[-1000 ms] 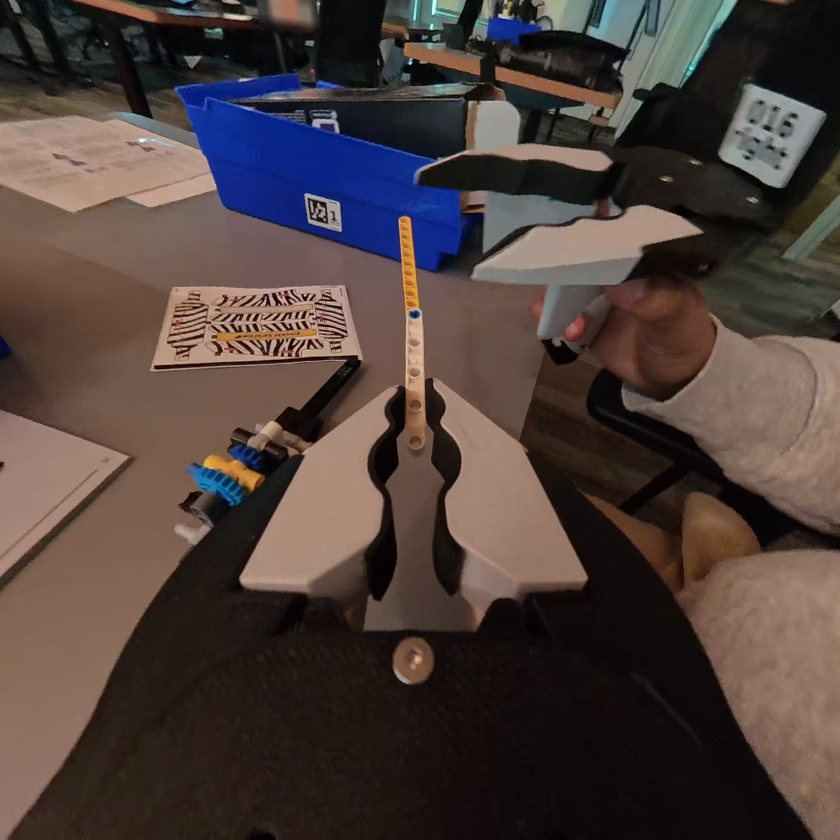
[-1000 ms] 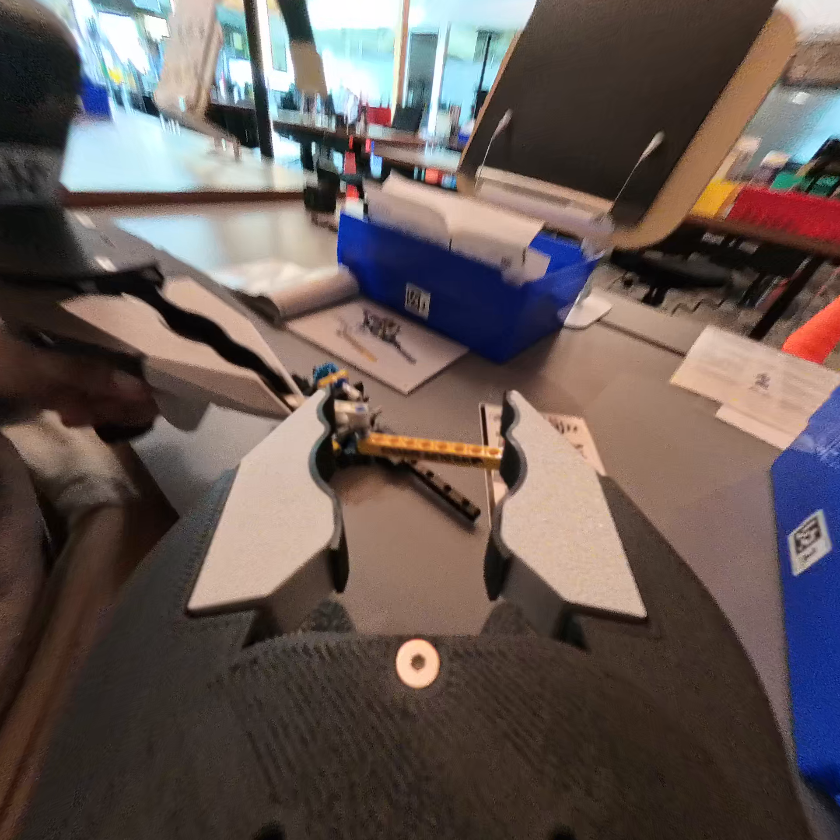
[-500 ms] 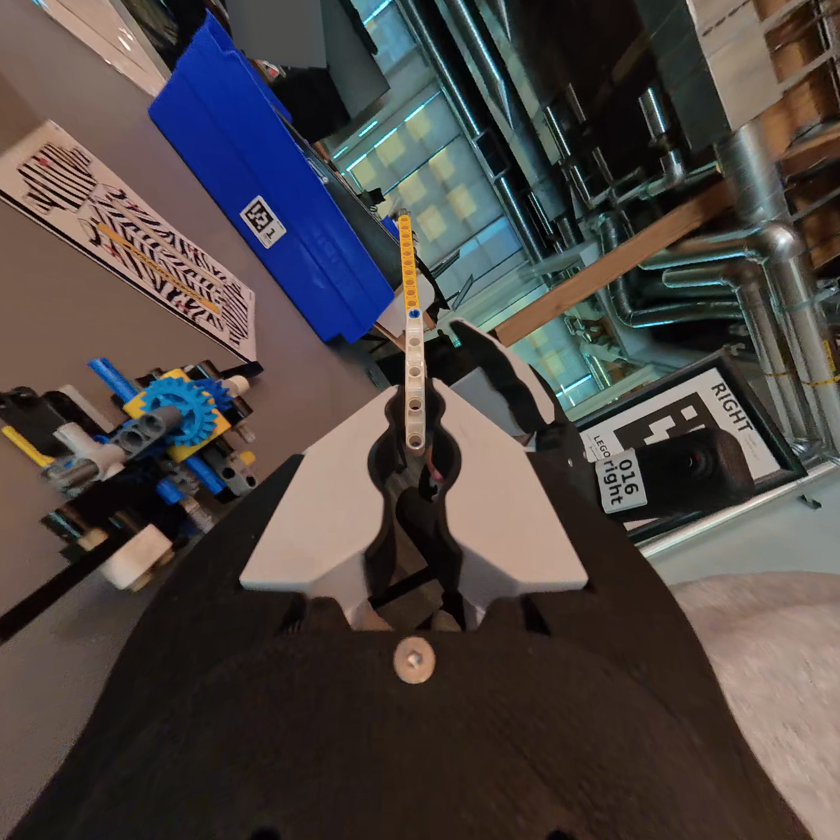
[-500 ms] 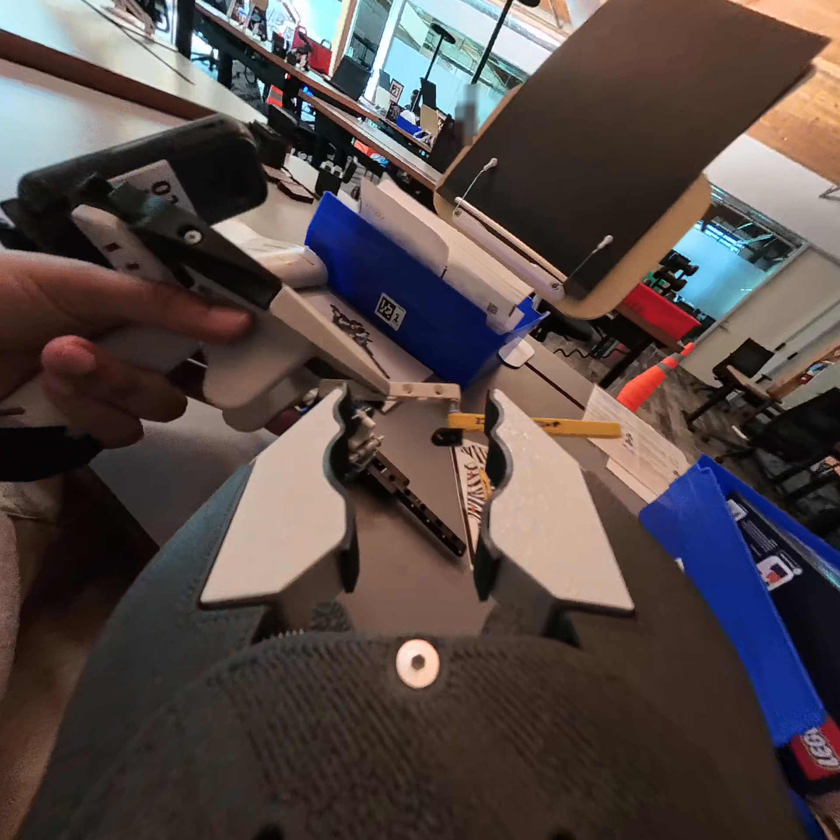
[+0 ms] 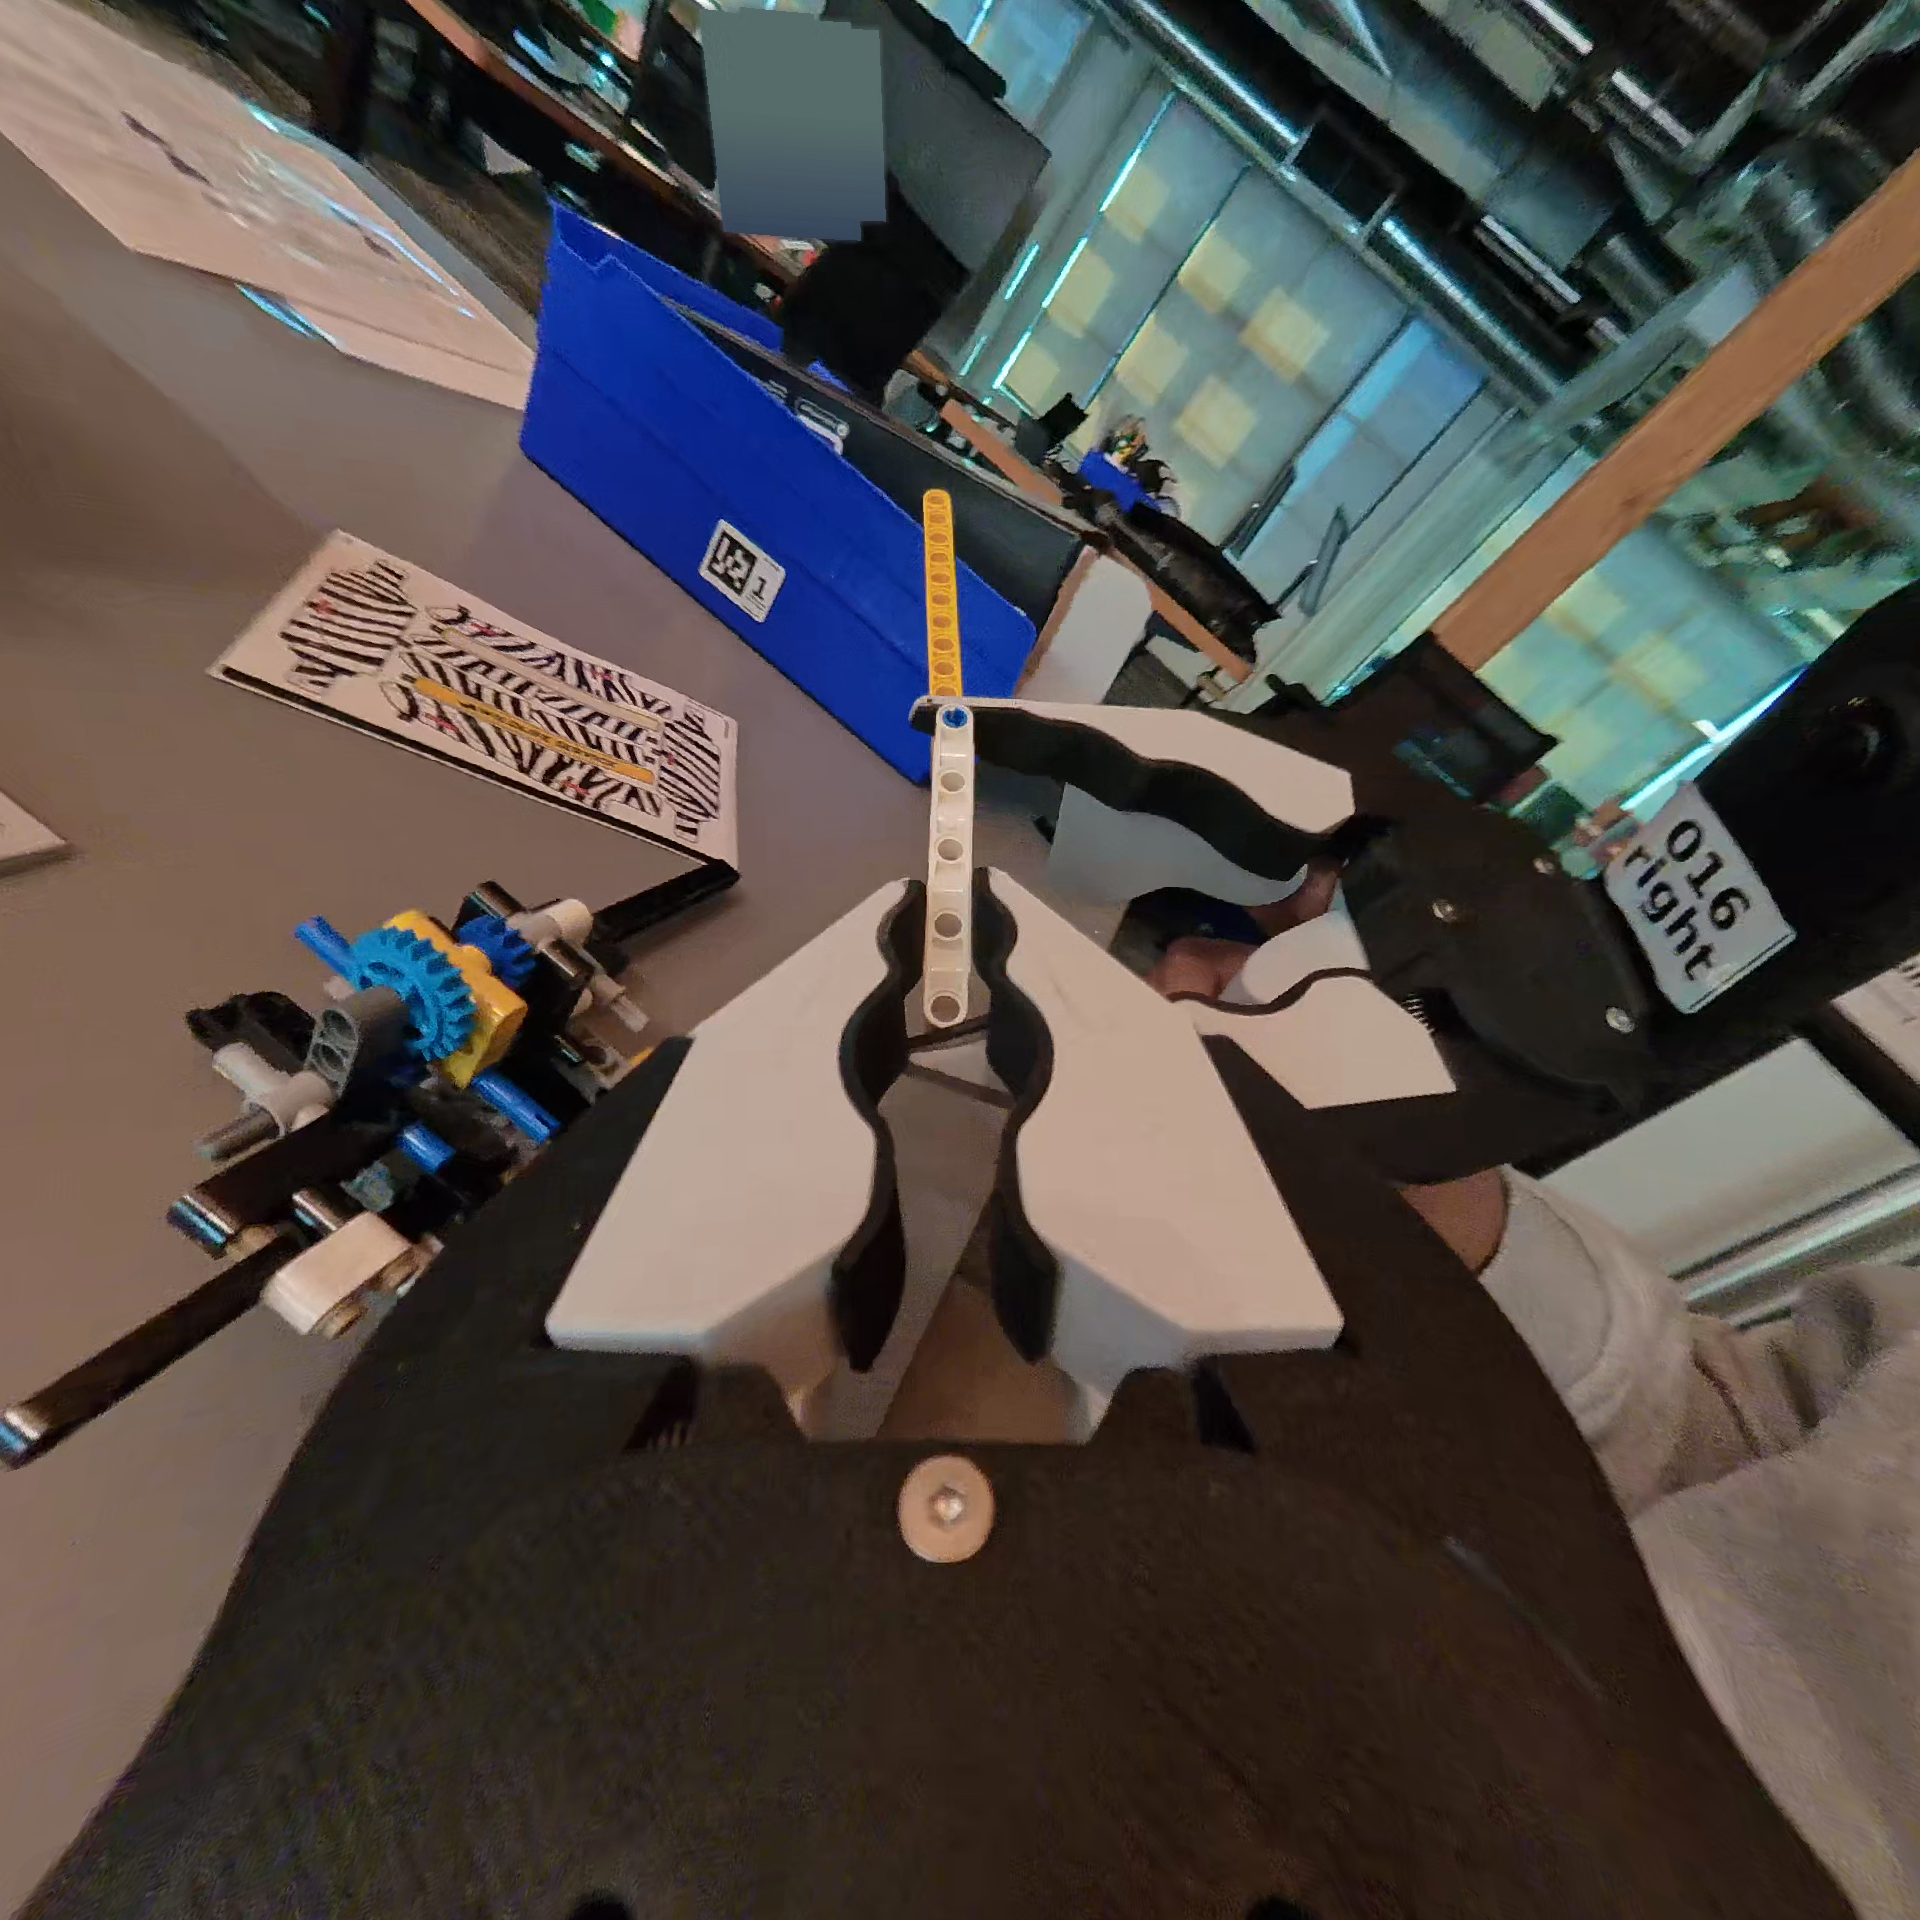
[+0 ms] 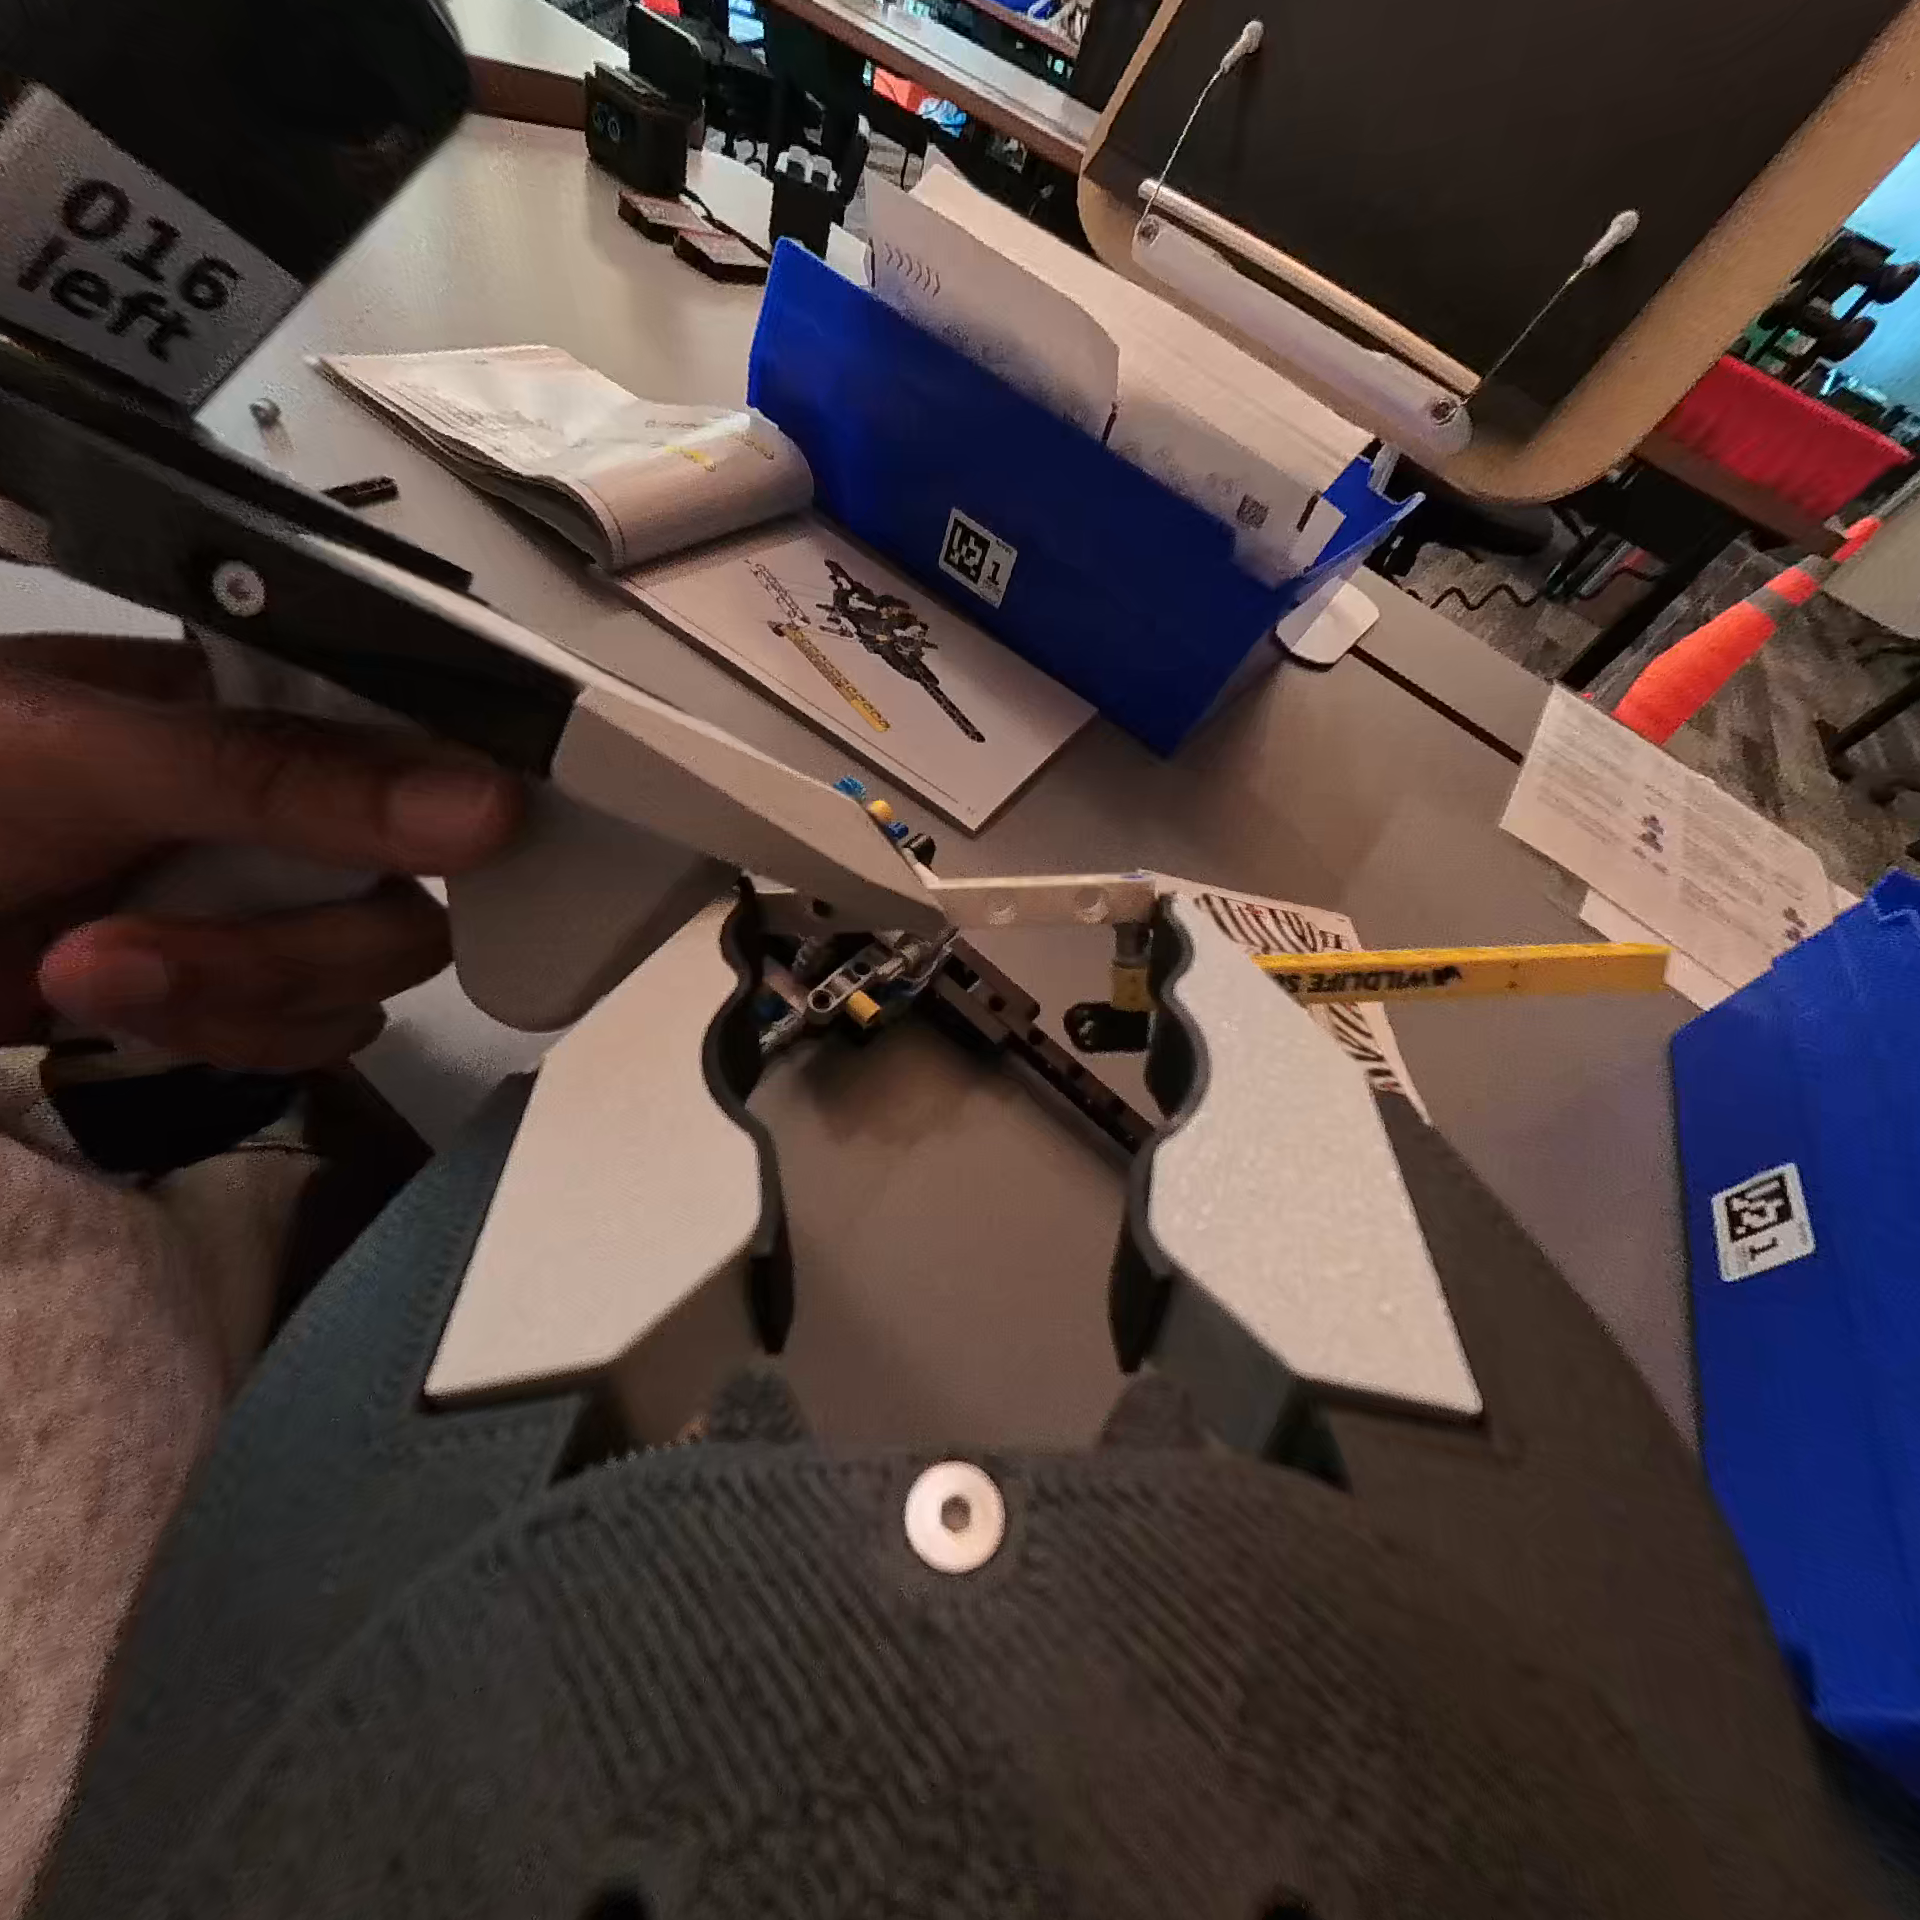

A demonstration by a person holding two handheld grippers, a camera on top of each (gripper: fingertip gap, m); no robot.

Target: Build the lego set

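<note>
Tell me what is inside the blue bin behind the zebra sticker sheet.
White paper or cardboard sheets stand in the blue bin and rise above its rim, beside a dark box. The bin wall covers whatever lies lower.

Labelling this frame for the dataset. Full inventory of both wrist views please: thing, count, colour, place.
white beam: 1, white, clamped in the left gripper, sticking forward
yellow beam: 1, yellow, joined to the white beam's far end by a blue pin
partial lego build: 1, black, blue, yellow and grey, on the table left of the left gripper
sticker sheet: 1, zebra-striped, flat on the table
blue bins: 2, blue, one at the table's far side, one at the right edge of the right wrist view
instruction booklet: 1, white, open beside the far bin
table: 1, grey
left gripper: 1, white fingers, shut on the white beam
right gripper: 1, grey fingers, open, at the beams' joint
</note>
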